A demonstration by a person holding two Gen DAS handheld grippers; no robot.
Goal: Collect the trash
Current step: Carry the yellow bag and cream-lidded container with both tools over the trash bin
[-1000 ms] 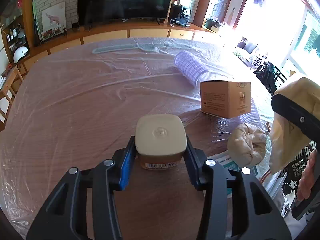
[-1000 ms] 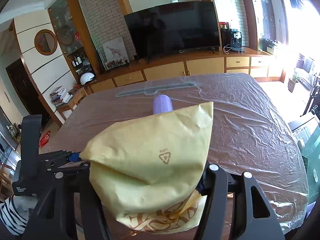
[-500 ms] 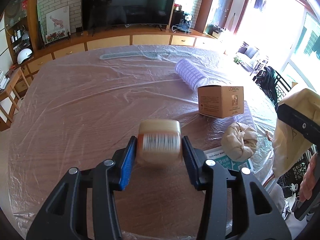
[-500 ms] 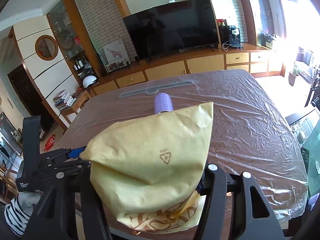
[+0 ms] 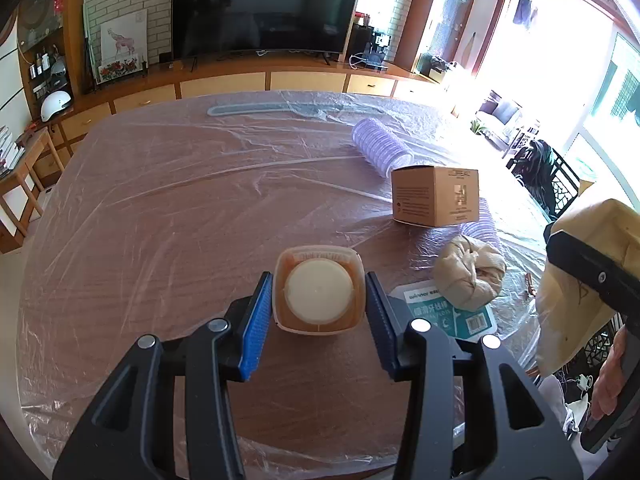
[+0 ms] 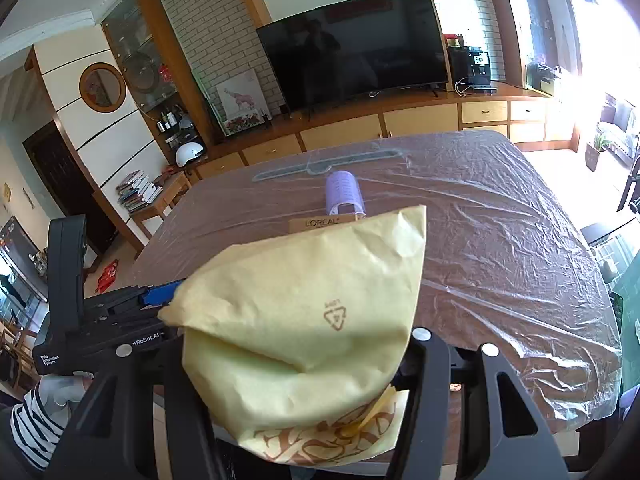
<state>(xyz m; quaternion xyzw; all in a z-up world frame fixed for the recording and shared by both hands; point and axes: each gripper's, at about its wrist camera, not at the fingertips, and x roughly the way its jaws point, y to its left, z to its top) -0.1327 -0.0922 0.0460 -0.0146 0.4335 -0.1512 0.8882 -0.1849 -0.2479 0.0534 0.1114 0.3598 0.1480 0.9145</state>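
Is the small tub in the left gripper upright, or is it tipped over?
Tipped. The tub turns one round, cream end face toward the left wrist camera, held between the left gripper's blue pads.

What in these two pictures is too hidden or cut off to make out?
- Right wrist view: the yellow paper bag hides the right gripper's fingertips and most of the brown cardboard box.
- Left wrist view: the crumpled beige wad covers part of the teal packet, whose print is too small.

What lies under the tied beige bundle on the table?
The tied beige bundle partly rests on a teal packet over the plastic-covered table. The packet's part beneath it is hidden.
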